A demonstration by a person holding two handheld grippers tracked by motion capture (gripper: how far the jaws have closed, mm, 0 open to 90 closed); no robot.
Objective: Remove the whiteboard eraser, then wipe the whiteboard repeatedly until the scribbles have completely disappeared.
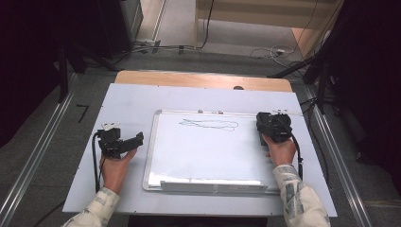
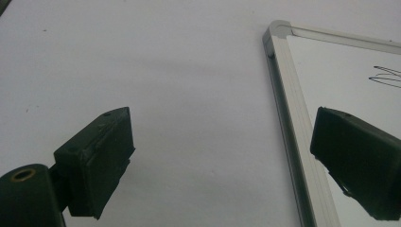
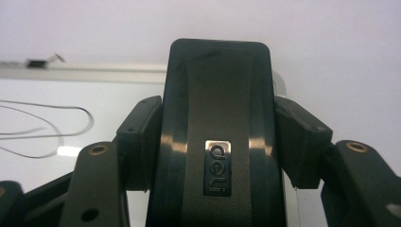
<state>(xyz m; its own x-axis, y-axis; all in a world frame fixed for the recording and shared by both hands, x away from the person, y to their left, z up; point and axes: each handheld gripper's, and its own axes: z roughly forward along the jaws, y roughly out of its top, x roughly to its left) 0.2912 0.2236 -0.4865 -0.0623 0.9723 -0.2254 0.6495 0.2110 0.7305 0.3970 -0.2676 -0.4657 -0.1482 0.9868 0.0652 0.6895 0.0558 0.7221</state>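
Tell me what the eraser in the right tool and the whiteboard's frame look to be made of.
Eraser: likely hard black plastic, glossy, judging by its highlights and inset metallic logo plate. Whiteboard frame: probably brushed aluminium, silver and ribbed, with a paler rounded corner cap, perhaps plastic.

— Can you read anything from where you are?

— One word: "deli", on a small silver badge set into the black eraser (image 3: 217, 142) that my right gripper (image 3: 217, 137) has clamped between its jaws. The letters run sideways along the badge.

— Anything on the whiteboard (image 1: 208, 146)?

— Only a looping blue scribble (image 1: 209, 125) near its top edge; it spells no letters or numbers. A strip along the board's bottom rim carries a faint mark, too small for me to read.

— Any other labels?

— None I can read.
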